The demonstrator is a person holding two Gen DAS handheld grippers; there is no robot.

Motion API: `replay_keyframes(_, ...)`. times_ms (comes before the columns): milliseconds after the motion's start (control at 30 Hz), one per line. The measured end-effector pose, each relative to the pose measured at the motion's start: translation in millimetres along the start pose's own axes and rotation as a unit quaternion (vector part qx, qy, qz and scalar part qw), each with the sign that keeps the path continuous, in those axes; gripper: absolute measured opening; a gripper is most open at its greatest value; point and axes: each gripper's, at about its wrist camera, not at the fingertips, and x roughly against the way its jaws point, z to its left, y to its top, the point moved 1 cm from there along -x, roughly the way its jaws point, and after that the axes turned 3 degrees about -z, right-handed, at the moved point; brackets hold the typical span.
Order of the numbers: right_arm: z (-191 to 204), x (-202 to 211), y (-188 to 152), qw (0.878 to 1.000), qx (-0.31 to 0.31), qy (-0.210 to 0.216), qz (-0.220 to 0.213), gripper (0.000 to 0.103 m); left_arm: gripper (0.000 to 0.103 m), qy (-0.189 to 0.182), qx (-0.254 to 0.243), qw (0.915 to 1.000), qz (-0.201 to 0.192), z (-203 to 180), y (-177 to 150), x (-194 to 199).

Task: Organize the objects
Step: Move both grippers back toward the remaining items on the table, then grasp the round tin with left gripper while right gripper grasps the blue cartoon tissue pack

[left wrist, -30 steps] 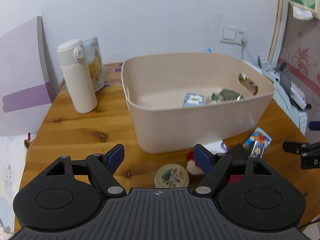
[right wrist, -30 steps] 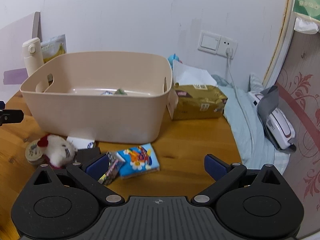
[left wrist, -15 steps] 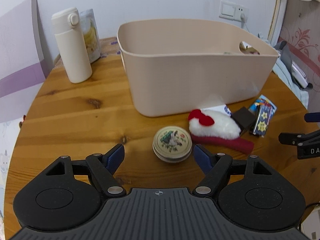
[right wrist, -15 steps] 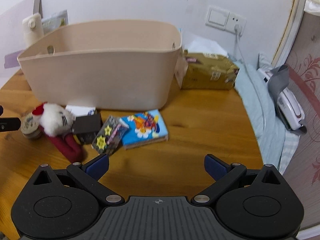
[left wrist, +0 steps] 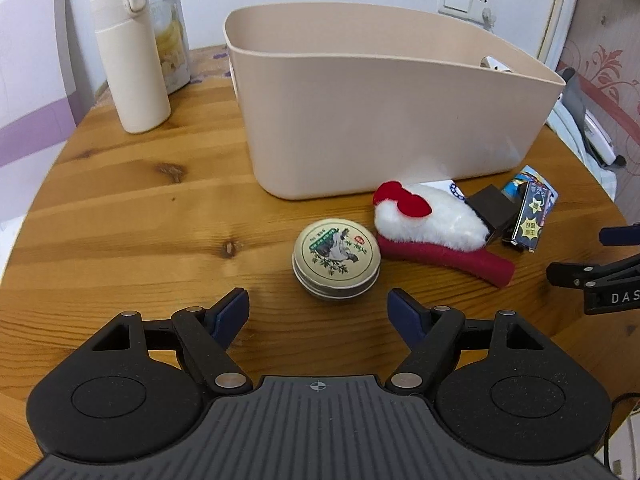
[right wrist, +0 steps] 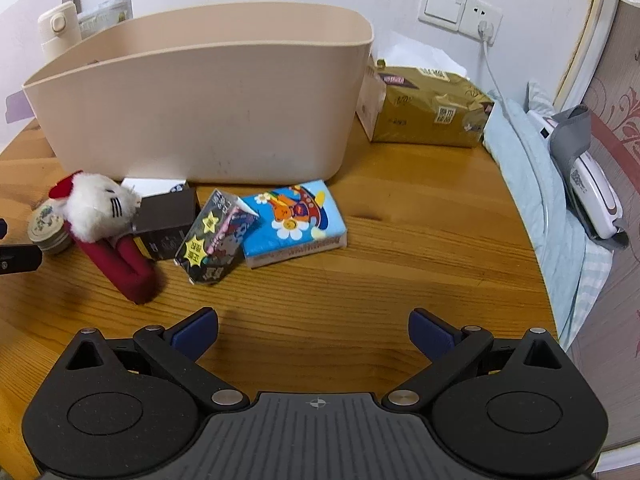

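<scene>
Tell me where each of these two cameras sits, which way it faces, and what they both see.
Left wrist: rides the left gripper, angled down over the table at the round tin; its open blue-padded fingers show, plus the right gripper at the right edge.
Right wrist: rides the right gripper, angled down at the cartoon tissue pack; its open fingers show.
Shared: beige bin, plush cat, tin, star-printed box.
</scene>
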Motion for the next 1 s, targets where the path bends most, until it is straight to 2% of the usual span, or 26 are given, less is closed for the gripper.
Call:
replay_keyframes(267, -0.8, -8.4, 1.4, 1.0, -0.01, 0.006, 0.003, 0.103, 0.078, -0.003, 0.0, 1.0, 0.009, -1.2, -0.6, -10.3)
replay_keyframes(500, -5.7, -14.4, 3.4, 0.999, -0.031, 0.016, -0.003, 0.103, 0.078, 0.006, -0.02, 0.9998, 0.001, -5.1, -0.1, -15.2)
replay_keyframes(667, -4.2, -18.7, 5.4, 0.999, -0.025, 0.019, -0.022, 0.103, 0.087, 0.014, -0.013, 0.9998, -0.001, -4.6, 1.4, -19.2)
replay_keyframes(1000, -5.6, -25.7, 9.3, 0.998, -0.002, 0.04, -0.054, 0.103, 0.098, 0.016, -0.012, 0.9998, -0.009, -2.3, 2.3, -26.3)
